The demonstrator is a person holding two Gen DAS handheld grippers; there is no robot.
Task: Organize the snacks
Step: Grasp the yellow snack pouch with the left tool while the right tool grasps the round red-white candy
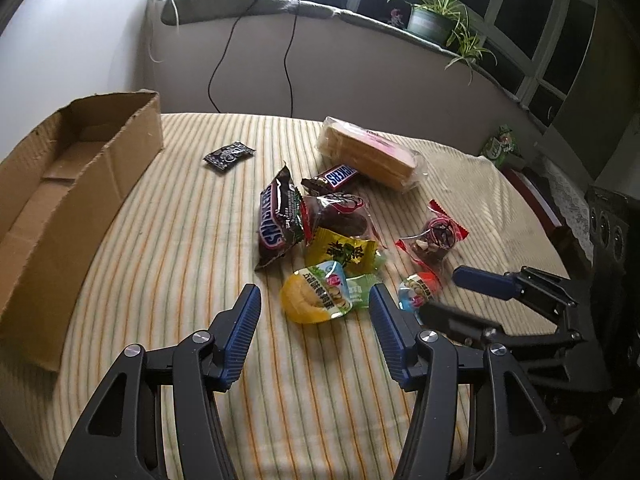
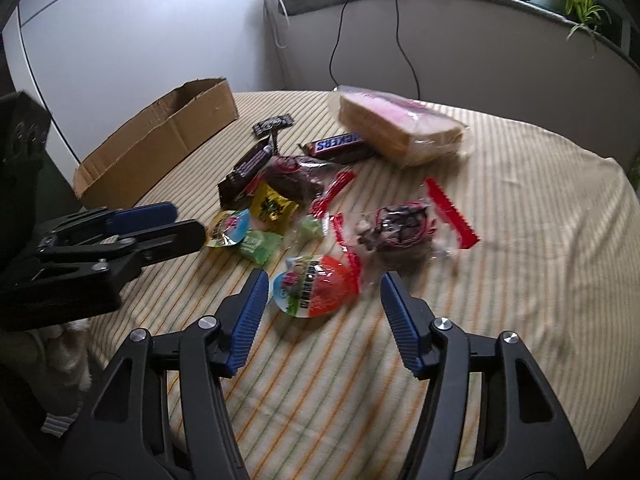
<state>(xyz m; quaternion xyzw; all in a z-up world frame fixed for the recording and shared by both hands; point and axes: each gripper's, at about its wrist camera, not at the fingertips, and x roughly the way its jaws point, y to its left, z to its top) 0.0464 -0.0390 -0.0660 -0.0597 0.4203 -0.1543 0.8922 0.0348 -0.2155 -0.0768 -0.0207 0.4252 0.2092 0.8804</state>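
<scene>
A pile of snacks lies mid-table on a striped cloth: two Snickers bars (image 1: pixel 277 220) (image 1: pixel 336 178), a wrapped bread pack (image 1: pixel 370 154), a yellow candy (image 1: pixel 344 254), a yellow jelly cup (image 1: pixel 316 298), an orange jelly cup (image 2: pixel 316 286) and a red-edged nut bag (image 2: pixel 400 228). My left gripper (image 1: pixel 314 312) is open, its fingers either side of the yellow jelly cup, just short of it. My right gripper (image 2: pixel 324 300) is open around the orange jelly cup. An open cardboard box (image 1: pixel 60 184) stands at the left.
A small dark packet (image 1: pixel 229 155) lies alone near the box. A padded ledge with cables and a potted plant (image 1: pixel 432 20) runs behind the table. The right gripper shows in the left wrist view (image 1: pixel 492 292). The table edge is close at the right.
</scene>
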